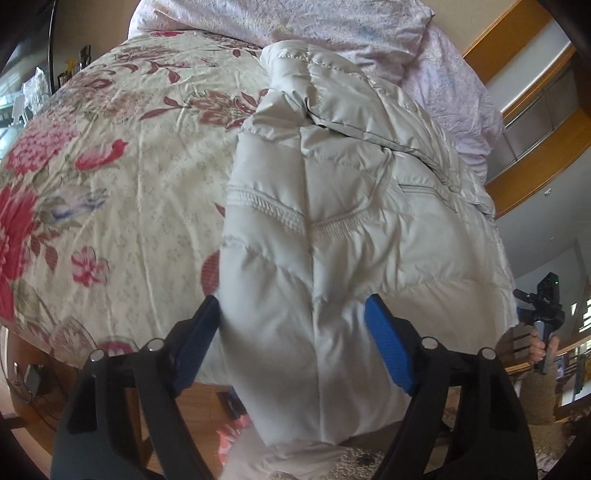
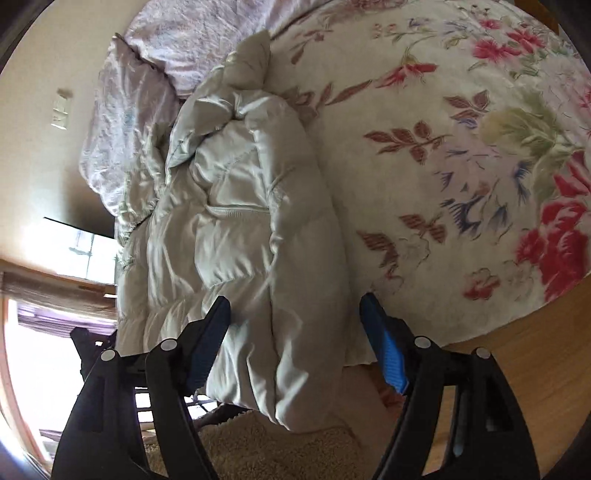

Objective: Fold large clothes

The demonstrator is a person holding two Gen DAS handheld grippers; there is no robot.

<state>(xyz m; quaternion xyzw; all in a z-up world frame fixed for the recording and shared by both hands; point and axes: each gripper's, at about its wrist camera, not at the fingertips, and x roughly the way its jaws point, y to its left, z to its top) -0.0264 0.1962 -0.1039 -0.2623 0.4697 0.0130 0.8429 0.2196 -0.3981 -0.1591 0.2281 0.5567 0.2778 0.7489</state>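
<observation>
A pale beige puffer jacket lies folded lengthwise near the edge of a bed, and its lower end hangs over the bed's foot. My left gripper stands wide over that hanging end, with the padded fabric between its blue fingers and no clear pinch on it. In the right wrist view the same jacket shows as a thick roll. My right gripper straddles the roll's near end, jaws apart, and the right finger stands free of the cloth. At the far right of the left wrist view a hand holds the other gripper.
The jacket rests on a cream floral bedspread that fills most of the bed. Lilac bedding is piled at the head. A wooden shelf unit stands beside the bed. Below the bed's foot are a shaggy rug and wooden floor.
</observation>
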